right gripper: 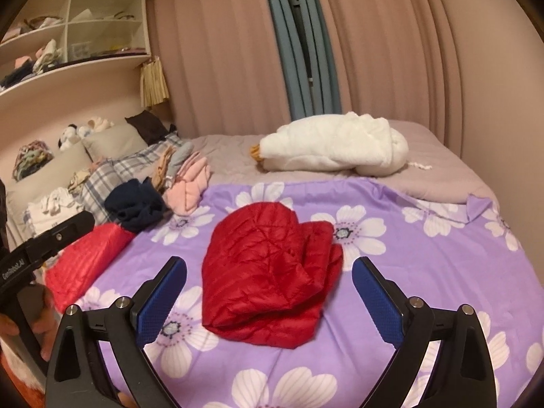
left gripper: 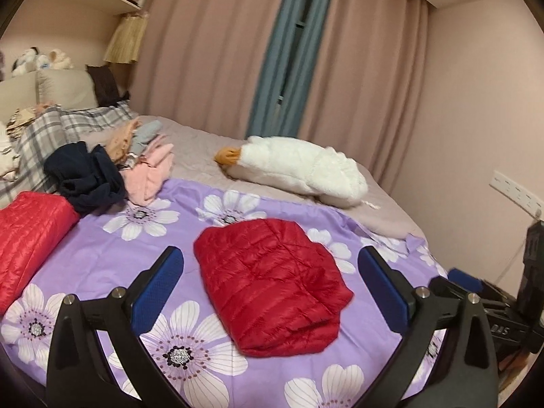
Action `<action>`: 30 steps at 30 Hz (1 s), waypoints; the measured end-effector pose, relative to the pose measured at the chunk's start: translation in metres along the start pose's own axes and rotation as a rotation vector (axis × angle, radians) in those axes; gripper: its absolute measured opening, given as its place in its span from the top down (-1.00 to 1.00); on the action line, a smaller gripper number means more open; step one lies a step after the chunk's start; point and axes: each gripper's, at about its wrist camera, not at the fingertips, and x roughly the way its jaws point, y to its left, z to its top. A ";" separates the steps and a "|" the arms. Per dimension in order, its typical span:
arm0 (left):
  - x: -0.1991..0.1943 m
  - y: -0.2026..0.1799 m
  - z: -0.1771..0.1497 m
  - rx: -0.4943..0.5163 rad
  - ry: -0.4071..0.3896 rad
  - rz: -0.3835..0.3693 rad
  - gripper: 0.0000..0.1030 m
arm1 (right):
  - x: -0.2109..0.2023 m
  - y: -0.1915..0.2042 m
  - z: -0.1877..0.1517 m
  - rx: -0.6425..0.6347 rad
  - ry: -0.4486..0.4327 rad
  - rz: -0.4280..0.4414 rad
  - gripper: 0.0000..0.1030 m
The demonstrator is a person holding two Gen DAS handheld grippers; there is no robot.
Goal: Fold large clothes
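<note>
Dark red puffer jacket [left gripper: 272, 285] folded into a bundle, lying mid-way across purple flowered sheet [left gripper: 112, 248]. Left gripper [left gripper: 272, 278] spread wide above near edge, holding nothing. Right gripper [right gripper: 268, 289] likewise wide apart, empty. Second red jacket [left gripper: 30, 238] folded at left, dark navy garment [left gripper: 85, 176] just beyond.

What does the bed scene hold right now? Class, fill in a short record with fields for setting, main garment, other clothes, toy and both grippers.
setting: bed with a purple flowered sheet
main garment: dark red quilted jacket, folded into a bundle, lying on the sheet
other clothes: lighter red quilted jacket at the left edge; navy garment and pink garment piled behind it
toy: white plush goose lying across the far side
left gripper: open, holding nothing
right gripper: open, holding nothing
</note>
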 end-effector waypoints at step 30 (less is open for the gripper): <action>-0.035 -0.021 -0.001 0.078 0.020 -0.102 -1.00 | -0.025 0.013 0.000 -0.066 0.012 -0.079 -0.98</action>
